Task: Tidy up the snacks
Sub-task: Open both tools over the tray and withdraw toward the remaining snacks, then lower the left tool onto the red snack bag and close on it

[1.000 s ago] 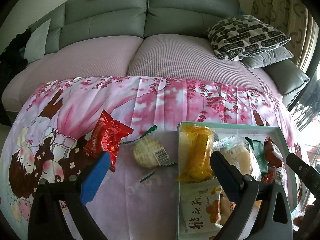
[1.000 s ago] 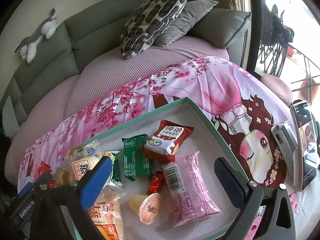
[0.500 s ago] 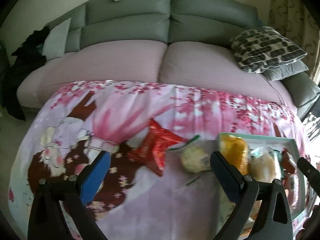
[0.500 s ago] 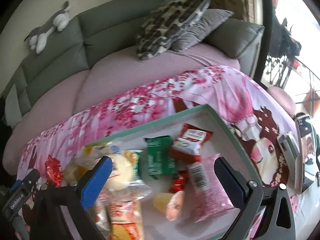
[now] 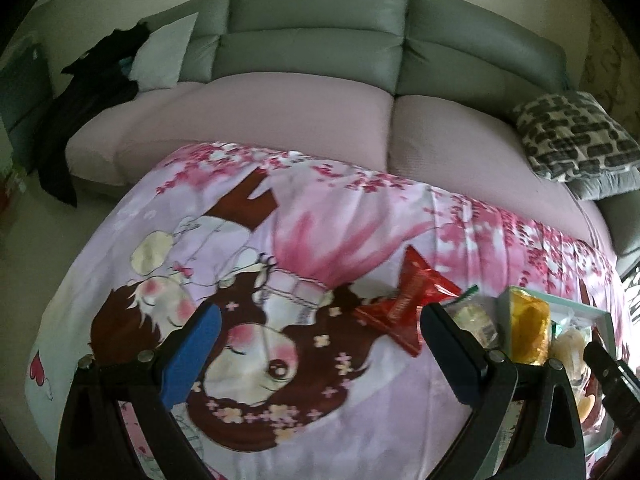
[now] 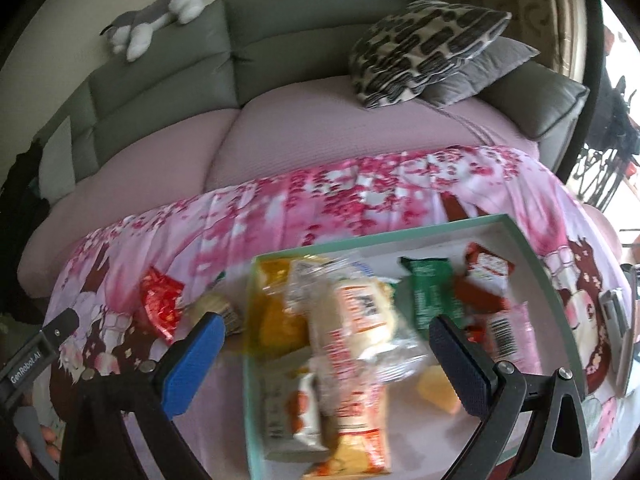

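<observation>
A teal-rimmed tray [image 6: 472, 227] on the pink cartoon cloth holds several snacks: a yellow packet [image 6: 276, 316], a clear bread bag [image 6: 356, 320], a green packet [image 6: 432, 300] and a red-and-white packet [image 6: 488, 276]. Left of the tray lie a red packet [image 5: 412, 304] [image 6: 160, 308] and a round cracker pack [image 5: 472, 320] [image 6: 218, 308] on the cloth. My left gripper [image 5: 316, 328] is open above the cloth, left of the red packet, holding nothing. My right gripper [image 6: 328, 344] is open over the tray's left part, empty.
A grey sofa with a pink cover [image 5: 280, 120] runs behind the table. Patterned cushions [image 6: 424, 48] and a plush toy [image 6: 156, 16] rest on it. A phone on a stand [image 6: 624, 320] is at the table's right edge. Dark clothing [image 5: 80, 100] hangs at the left.
Both grippers have swung left. The tray slid to the right in both views and the loose red packet and cracker came into the right wrist view. Both stay open.
</observation>
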A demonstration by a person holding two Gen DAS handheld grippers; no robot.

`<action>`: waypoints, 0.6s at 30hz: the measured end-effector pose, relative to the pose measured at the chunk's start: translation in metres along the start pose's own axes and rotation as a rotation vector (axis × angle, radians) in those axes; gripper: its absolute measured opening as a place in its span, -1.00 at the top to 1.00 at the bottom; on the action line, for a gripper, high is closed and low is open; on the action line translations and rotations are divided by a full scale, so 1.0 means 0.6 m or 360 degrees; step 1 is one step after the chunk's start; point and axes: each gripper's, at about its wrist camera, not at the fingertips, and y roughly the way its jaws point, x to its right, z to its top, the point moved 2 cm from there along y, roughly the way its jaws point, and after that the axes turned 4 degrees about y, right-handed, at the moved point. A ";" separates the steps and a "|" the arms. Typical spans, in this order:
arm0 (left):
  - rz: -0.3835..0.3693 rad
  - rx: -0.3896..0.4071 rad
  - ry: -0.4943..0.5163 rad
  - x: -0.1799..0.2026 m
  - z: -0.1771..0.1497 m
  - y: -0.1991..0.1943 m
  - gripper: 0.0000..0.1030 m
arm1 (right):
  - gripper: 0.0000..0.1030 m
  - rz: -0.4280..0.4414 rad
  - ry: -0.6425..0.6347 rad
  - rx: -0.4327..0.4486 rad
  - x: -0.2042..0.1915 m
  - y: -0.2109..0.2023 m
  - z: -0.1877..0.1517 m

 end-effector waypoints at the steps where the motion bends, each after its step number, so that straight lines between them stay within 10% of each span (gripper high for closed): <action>1: 0.0002 -0.0003 -0.0016 -0.010 -0.001 0.001 -0.94 | -1.00 0.0016 -0.0014 -0.0012 -0.011 0.003 -0.003; 18: -0.0216 -0.0028 -0.0096 -0.043 0.009 0.065 -0.94 | -0.96 0.0145 -0.0208 -0.0104 -0.105 0.070 -0.023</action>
